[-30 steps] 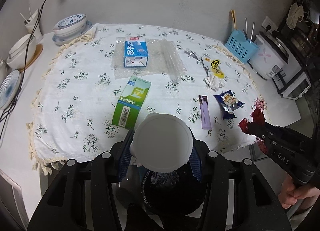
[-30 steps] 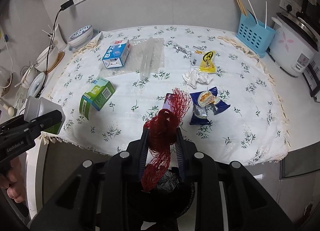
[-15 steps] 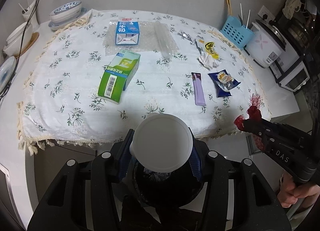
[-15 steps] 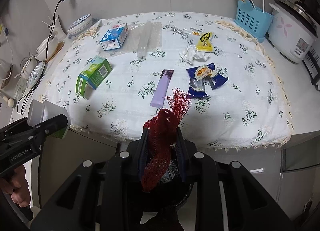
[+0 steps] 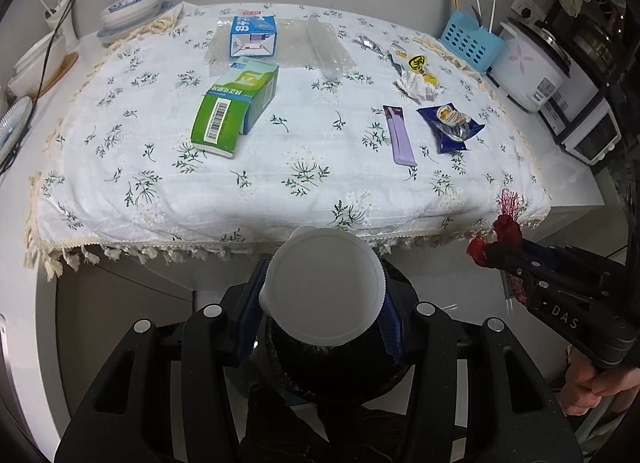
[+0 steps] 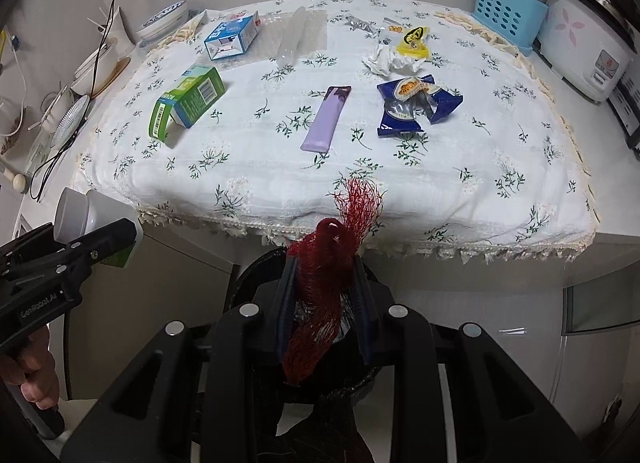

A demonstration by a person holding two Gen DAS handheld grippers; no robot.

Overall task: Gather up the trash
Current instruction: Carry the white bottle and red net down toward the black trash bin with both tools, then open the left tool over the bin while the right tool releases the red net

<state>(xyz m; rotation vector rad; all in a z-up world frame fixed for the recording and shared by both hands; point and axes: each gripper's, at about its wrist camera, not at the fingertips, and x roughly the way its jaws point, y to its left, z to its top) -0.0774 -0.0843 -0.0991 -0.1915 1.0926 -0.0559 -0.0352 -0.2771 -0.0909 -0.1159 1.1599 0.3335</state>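
The left hand-held gripper [image 5: 324, 295] is clamped, part-open, on a white round plastic cup [image 5: 324, 289], and the right hand-held gripper [image 6: 324, 295] is nearly closed on a bunched red mesh net bag [image 6: 330, 283]. Directly beneath both, at the bottom centre of each frame, sits the black-lined round bin [image 5: 332, 375], so a release should drop straight in. Compared with a second ago, both have drawn back off the white floral-clothed surface [image 5: 280, 183] and sunk toward the bin; the table edge now lies ahead of them
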